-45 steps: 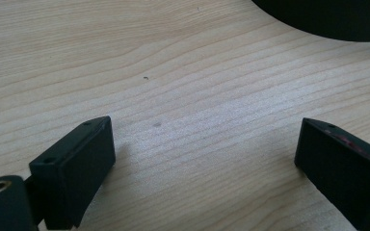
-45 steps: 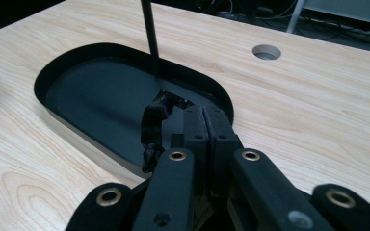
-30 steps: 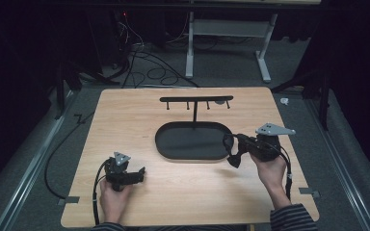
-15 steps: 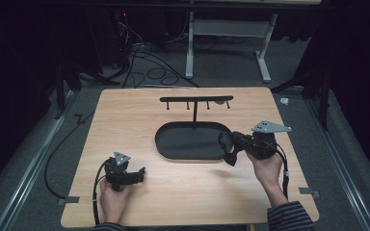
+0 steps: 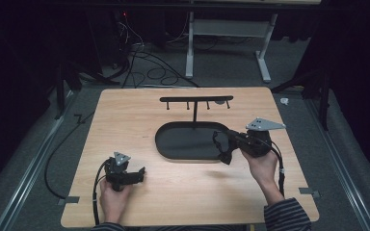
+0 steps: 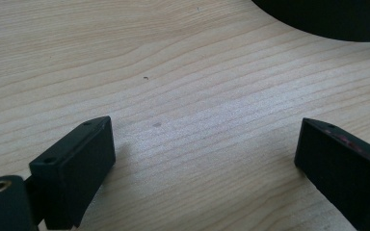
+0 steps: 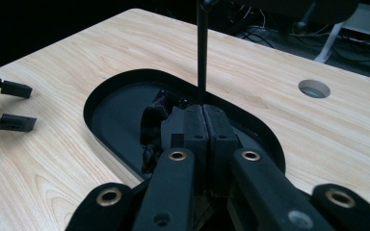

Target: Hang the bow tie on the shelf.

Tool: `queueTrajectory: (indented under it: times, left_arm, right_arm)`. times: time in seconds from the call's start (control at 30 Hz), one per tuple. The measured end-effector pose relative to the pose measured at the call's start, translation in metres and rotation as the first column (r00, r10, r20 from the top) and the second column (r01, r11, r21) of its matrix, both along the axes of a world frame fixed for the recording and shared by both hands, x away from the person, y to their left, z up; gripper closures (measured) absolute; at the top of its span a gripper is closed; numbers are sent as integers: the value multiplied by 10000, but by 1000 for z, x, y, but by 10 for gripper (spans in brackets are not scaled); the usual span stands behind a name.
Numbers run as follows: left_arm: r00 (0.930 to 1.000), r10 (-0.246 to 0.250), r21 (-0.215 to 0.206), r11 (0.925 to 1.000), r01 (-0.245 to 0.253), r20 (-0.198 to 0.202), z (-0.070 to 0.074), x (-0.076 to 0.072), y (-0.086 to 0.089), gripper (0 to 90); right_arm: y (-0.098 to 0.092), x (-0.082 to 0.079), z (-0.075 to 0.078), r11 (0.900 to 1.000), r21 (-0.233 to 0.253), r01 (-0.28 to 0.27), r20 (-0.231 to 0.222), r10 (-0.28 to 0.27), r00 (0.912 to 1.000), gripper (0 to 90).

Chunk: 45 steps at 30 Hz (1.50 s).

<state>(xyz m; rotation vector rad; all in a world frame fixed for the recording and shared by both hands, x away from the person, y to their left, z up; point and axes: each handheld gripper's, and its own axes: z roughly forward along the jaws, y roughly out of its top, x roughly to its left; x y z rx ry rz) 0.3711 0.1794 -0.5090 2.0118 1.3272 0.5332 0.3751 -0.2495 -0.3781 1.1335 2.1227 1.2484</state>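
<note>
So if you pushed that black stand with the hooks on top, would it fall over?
Probably not easily. The stand rises on a thin post from a wide oval base lying flat on the table, which should steady it. A shove high on the hook bar might still tilt it, since the post looks slender. It looks stiff, not floppy.

Table [image 5: 125, 120] pale wood, matt; tray [image 5: 173, 144] black, matt.

An oval tray [image 5: 188, 144] sits mid-worktop [image 5: 125, 115], its post and hook bar [image 5: 196, 99] at the far side. The right hand-held gripper [image 5: 223, 147] is over its right end; the left hand-held gripper [image 5: 137, 174] is near-left.
</note>
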Motion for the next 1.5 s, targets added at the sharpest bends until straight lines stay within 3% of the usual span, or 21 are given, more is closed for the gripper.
queueTrajectory:
  times: [1.5]
  left_arm:
    - [10000,8,-1,10000,-8,14,0,0,0,74]
  right_arm:
    - [19,37,22,9976,656,-204,51,202,9998,900]
